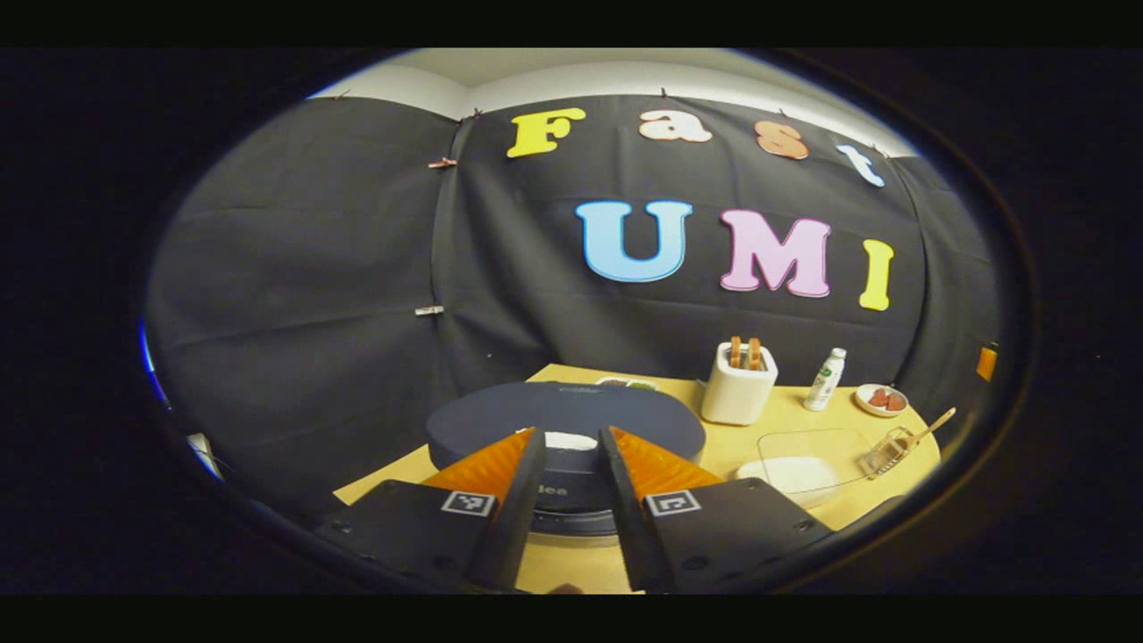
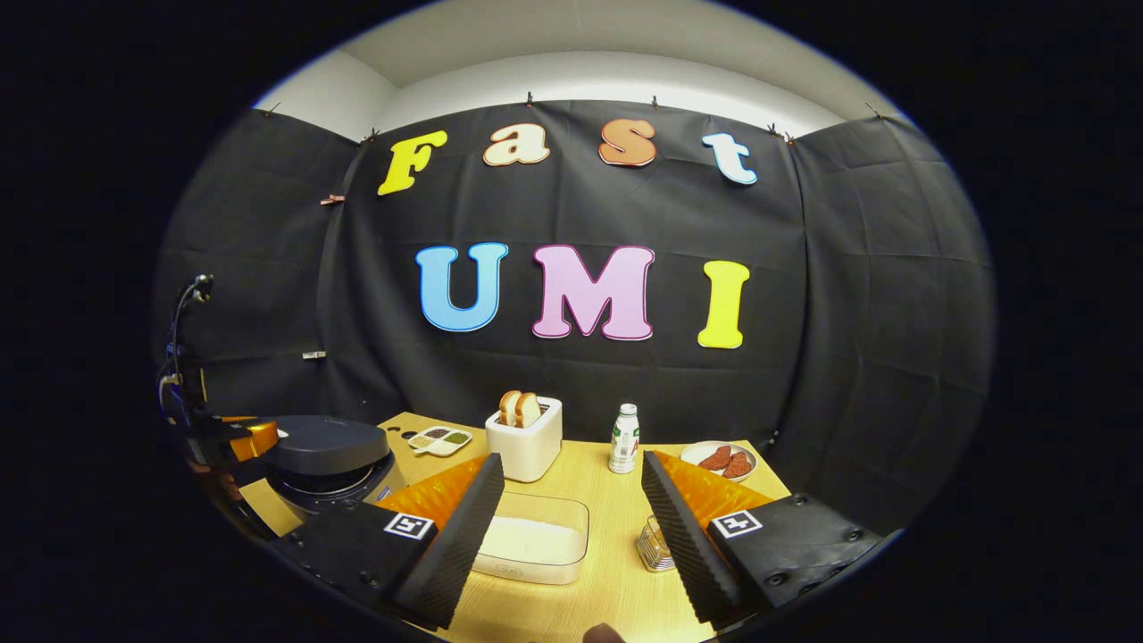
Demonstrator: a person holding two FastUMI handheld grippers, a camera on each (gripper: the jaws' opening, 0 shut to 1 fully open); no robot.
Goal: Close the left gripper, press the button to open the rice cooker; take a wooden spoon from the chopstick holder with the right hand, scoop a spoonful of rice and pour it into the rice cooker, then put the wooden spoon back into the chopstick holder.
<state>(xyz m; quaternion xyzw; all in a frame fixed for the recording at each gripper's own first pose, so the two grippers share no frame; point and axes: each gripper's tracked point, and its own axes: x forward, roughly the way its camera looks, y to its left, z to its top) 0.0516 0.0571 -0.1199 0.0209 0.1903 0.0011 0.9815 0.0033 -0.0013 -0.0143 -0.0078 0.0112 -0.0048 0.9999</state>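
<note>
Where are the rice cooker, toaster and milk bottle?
rice cooker [image 1: 500, 420]: left gripper view, dark lid top.
toaster [image 2: 527, 446]: right gripper view, white front face.
milk bottle [image 2: 624, 440]: right gripper view, body.

Black jaws with ribbed inner pads, orange ridged wedges behind, square black-and-white markers, dark screws on both bodies.

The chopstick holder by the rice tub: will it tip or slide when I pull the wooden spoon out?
Probably both. The chopstick holder looks like light, clear, open ribbing. The wooden spoon leans out over its rim, so an angled pull could lever it over. The smooth table offers little grip.
</note>
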